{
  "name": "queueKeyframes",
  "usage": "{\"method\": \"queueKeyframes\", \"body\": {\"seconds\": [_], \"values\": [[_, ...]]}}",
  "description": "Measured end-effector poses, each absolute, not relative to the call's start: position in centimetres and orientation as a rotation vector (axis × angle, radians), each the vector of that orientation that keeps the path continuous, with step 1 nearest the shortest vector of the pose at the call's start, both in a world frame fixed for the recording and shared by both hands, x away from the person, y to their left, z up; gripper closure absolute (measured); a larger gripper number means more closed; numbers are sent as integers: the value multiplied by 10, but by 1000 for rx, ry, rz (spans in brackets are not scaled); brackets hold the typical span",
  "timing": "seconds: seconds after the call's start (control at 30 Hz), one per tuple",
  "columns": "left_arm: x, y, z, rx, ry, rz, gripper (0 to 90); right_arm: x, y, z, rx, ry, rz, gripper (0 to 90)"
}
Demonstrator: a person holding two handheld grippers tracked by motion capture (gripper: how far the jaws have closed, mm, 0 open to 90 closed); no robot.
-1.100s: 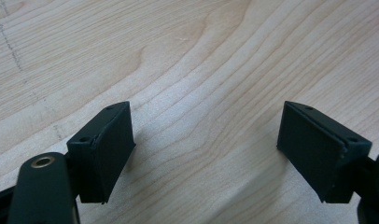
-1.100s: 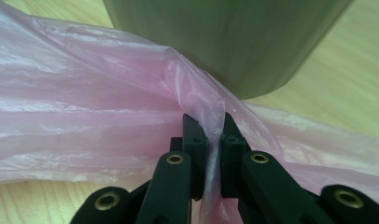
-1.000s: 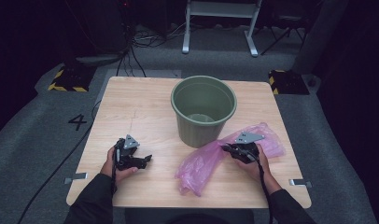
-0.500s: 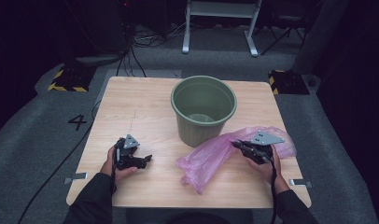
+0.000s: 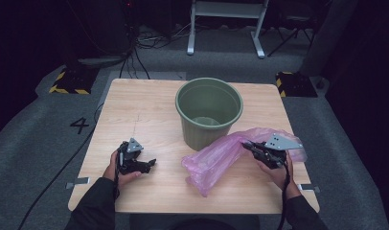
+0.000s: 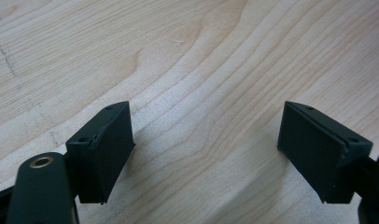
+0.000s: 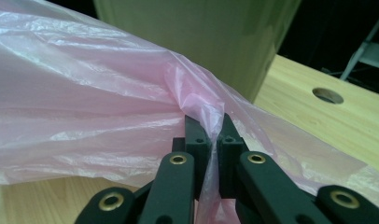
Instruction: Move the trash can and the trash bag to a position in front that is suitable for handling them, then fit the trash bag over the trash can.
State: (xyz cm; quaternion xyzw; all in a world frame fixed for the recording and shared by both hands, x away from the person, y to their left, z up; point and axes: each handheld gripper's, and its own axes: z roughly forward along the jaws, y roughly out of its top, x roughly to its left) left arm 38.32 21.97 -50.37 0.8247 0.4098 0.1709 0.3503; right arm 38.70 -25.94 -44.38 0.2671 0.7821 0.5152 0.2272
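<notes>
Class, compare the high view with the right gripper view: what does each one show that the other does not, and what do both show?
High view alone: the left tongs, held low over the table, and the bin's open rim. Right gripper view alone: the jaws of the right tongs pressed together on a fold of film, and a round hole in the tabletop. Both: the pink plastic bag, the green bin and the wooden table.

The person is wearing dark sleeves, each black tool (image 5: 149,163) (image 5: 246,143) is showing brass rivets, a grey three-cornered plate and a trailing black cable.
</notes>
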Motion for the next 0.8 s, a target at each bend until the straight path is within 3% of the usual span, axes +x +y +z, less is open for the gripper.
{"method": "queueKeyframes", "body": {"seconds": [0.8], "values": [[384,219,-504,2140,1044,437,181,370,-266,-400,642,2012,1526,876]]}}
